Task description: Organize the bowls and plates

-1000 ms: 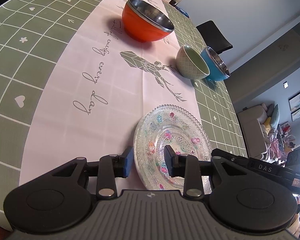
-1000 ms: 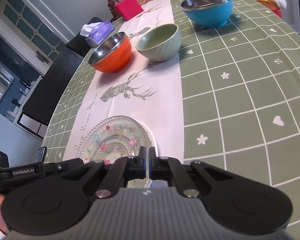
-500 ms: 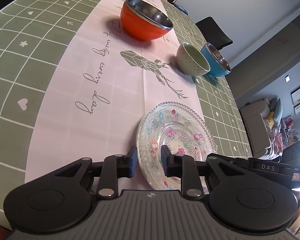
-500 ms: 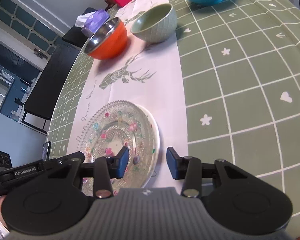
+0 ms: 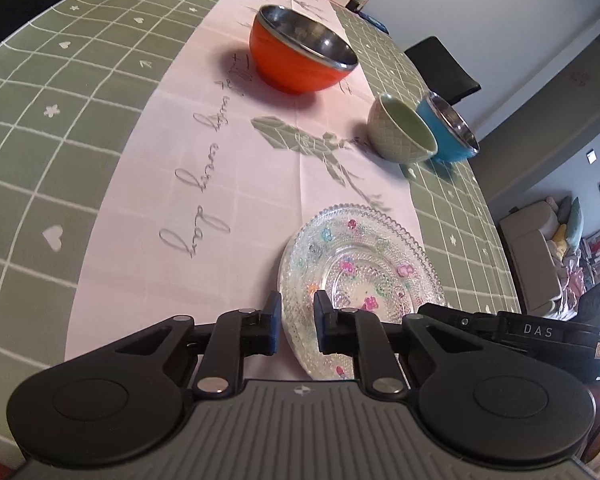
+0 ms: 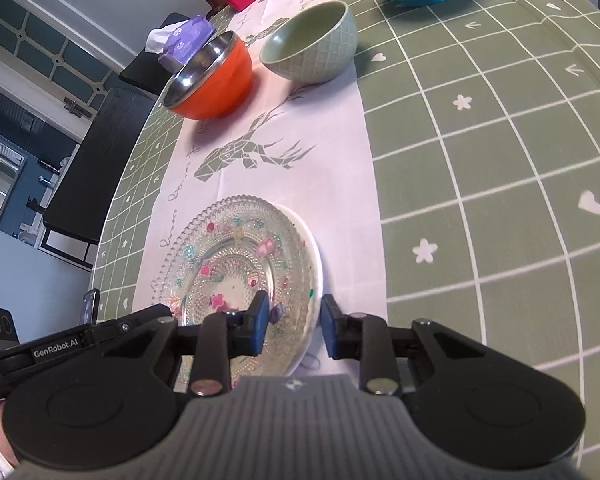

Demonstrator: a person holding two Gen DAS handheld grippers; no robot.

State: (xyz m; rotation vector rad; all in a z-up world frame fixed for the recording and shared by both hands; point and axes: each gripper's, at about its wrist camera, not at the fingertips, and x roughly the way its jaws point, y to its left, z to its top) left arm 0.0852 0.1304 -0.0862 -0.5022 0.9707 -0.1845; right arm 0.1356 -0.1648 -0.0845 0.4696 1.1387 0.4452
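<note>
Two grippers are bracketing one glass plate (image 5: 364,272) that is sitting on a white plate (image 6: 314,280), both lying on the pink runner (image 5: 228,184) near the table's near edge. The left gripper (image 5: 296,322) is standing with its jaws apart, straddling the glass rim at about 7 o'clock of the plate, pads either side of the rim and apparently not yet pinching. The right gripper (image 6: 294,322) is likewise standing apart, straddling the rims of both plates at about 5 o'clock.

The glass is looking stiff, brittle and slick, with a beaded edge that is probably giving the pads some bite; the rim is the only place to take hold, since the plate is lying flat. I am judging it moderately heavy for a rim pinch, so it is likely wanting to droop from one side unless both sides are sharing the load. The white plate beneath is looking smooth, so the glass may be sliding on it.

Toward 12 o'clock, the orange bowl (image 5: 300,60), green bowl (image 5: 400,134) and blue bowl (image 5: 448,132) are standing well apart from the plates, the green and blue close together. Open runner is lying between, and bare green cloth (image 6: 500,160) is spreading toward 3 o'clock, giving room to lift and carry
</note>
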